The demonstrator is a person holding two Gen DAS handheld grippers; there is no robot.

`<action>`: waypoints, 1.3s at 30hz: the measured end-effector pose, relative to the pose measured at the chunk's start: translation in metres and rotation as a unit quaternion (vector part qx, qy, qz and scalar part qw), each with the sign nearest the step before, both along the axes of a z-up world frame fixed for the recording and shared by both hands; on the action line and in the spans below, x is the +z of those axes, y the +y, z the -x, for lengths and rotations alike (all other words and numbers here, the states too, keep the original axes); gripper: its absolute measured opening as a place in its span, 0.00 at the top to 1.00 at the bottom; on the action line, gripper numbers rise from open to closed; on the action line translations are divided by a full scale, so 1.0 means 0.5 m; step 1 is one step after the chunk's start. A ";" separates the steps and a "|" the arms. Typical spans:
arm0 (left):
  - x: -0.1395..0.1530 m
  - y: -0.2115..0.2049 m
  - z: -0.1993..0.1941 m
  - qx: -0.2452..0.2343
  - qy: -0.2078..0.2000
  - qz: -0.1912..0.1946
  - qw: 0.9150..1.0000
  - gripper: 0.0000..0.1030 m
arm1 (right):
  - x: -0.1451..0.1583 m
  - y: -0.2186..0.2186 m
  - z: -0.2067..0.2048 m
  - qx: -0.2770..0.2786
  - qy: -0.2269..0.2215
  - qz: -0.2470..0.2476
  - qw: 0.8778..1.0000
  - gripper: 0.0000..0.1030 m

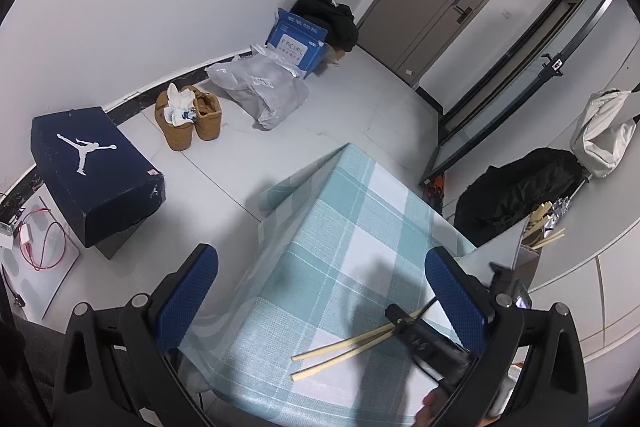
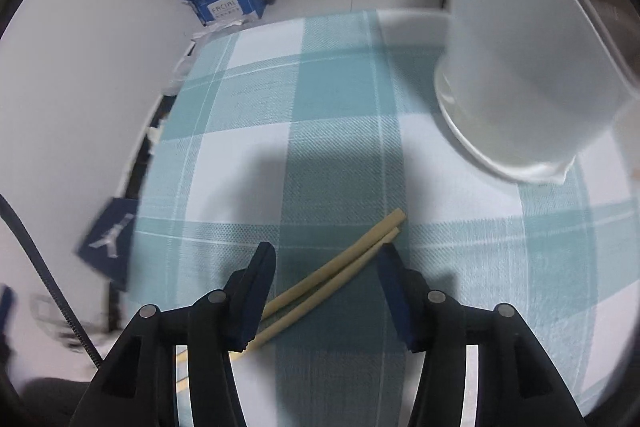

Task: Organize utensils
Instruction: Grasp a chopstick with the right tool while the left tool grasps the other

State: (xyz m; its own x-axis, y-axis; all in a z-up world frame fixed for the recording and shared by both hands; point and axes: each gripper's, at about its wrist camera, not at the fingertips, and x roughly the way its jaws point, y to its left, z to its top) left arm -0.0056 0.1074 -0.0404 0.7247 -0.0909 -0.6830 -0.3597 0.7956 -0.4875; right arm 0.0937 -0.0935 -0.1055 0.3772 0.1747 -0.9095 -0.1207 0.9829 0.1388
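Observation:
A pair of pale bamboo chopsticks (image 2: 332,271) lies on the teal checked tablecloth (image 2: 320,99). My right gripper (image 2: 326,291) is open, its blue fingers on either side of the chopsticks, just above them. In the left wrist view the chopsticks (image 1: 344,351) lie near the table's near edge, with the right gripper's black body (image 1: 428,339) over their far ends. My left gripper (image 1: 320,291) is open and empty above the table. A white translucent holder (image 2: 516,75) stands at the right; in the left wrist view it (image 1: 500,251) has several chopsticks sticking out.
A navy shoebox (image 1: 96,179), tan boots (image 1: 188,115), a grey bag (image 1: 260,91) and a blue box (image 1: 298,43) lie on the floor to the left. A black bag (image 1: 516,191) and white bag (image 1: 604,135) sit to the right.

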 end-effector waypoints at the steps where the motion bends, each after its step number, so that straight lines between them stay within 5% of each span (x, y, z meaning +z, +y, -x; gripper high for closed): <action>1: 0.001 0.007 0.001 0.006 -0.002 0.002 1.000 0.01 | -0.002 0.011 0.007 0.002 -0.014 0.017 1.000 0.48; 6: -0.001 0.041 0.010 0.041 -0.003 0.015 0.999 0.01 | -0.005 0.048 0.027 0.057 -0.063 0.064 0.994 0.81; 9: -0.006 0.038 0.007 0.039 0.002 0.016 0.999 0.01 | -0.010 0.067 0.028 0.119 -0.080 0.077 0.987 0.89; 17: -0.008 0.032 0.005 0.032 0.006 0.016 0.999 0.01 | -0.001 0.023 0.026 0.246 -0.033 0.024 0.968 0.91; 26: -0.013 0.015 -0.005 0.022 0.017 0.000 1.000 0.01 | 0.022 0.000 0.039 0.245 -0.015 -0.007 0.969 0.81; 35: -0.019 0.001 -0.013 0.011 0.030 -0.018 0.999 0.01 | -0.002 0.016 0.024 0.248 0.002 0.057 0.967 0.82; 39: -0.024 -0.002 -0.016 0.012 0.035 -0.021 0.999 0.01 | 0.002 0.012 0.013 0.242 0.010 0.043 0.969 0.82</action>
State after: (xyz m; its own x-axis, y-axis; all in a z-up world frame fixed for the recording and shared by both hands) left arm 0.0023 0.1062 -0.0522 0.6760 -0.0443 -0.7356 -0.4121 0.8048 -0.4272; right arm 0.0873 -0.0873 -0.1044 0.2523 0.2508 -0.9346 -0.5681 0.8202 0.0667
